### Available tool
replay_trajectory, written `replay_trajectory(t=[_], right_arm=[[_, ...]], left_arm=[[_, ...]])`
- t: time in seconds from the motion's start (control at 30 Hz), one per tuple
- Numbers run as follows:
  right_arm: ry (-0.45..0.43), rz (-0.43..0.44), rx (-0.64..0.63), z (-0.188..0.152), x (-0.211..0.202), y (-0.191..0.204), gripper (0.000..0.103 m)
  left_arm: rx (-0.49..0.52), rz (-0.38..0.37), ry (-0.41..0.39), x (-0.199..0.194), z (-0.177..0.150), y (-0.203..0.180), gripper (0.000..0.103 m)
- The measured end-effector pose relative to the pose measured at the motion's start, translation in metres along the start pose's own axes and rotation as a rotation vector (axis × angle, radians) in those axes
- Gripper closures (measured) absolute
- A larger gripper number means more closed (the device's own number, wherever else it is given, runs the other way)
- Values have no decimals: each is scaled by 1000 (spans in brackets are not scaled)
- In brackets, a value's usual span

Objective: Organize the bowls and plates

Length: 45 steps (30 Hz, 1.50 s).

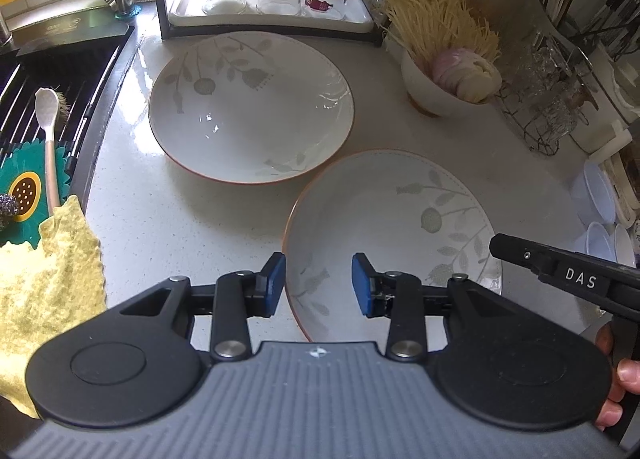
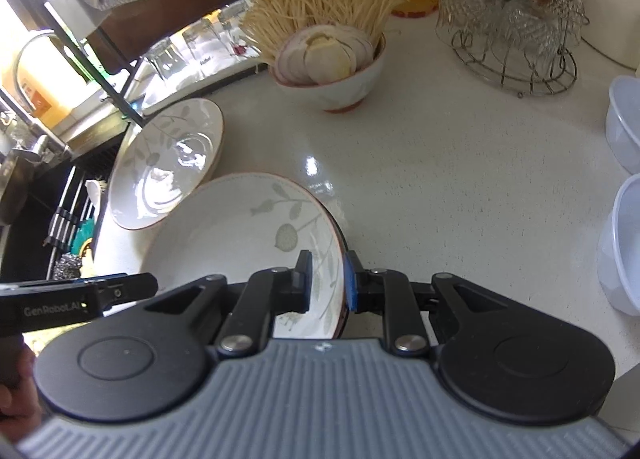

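Between right gripper [image 2: 329, 279] pads: near plate [image 2: 224, 243] rim.

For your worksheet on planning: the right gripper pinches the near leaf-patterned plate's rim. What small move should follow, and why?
Probably lift the near leaf-patterned white plate toward the matching far plate to stack them: the right gripper grips its rim, and the left gripper is open.

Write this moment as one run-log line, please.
right gripper: clamped on near plate rim | left gripper: open, empty | far plate: on counter
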State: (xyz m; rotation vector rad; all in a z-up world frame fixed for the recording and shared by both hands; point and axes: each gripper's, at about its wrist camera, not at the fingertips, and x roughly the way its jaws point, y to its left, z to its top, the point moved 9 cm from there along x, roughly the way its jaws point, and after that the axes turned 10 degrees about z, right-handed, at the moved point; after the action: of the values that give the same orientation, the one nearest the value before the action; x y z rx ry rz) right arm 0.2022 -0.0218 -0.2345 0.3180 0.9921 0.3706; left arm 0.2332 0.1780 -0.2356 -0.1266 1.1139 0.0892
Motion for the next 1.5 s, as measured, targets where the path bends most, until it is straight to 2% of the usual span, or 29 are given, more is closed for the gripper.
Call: replay_trajectory(t=[0.37, 0.6, 0.9, 1.23, 1.5], right_arm=[[-100, 22, -103, 11, -40, 24, 82], [-156, 39, -127, 16, -69, 30, 82], [-203, 77, -153, 20, -99, 37, 82], [-218, 131, -245, 23, -127, 43, 82], [-218, 173, -282, 8, -151, 42, 82]], left_arm=[[29, -18, -93, -48, 5, -15, 61], [62, -24, -156, -79, 12, -27, 61], [56, -35, -222, -112, 15, -34, 61], [8, -20, -267, -137, 4, -46, 61], [-12, 8, -284, -154, -11, -60, 61]])
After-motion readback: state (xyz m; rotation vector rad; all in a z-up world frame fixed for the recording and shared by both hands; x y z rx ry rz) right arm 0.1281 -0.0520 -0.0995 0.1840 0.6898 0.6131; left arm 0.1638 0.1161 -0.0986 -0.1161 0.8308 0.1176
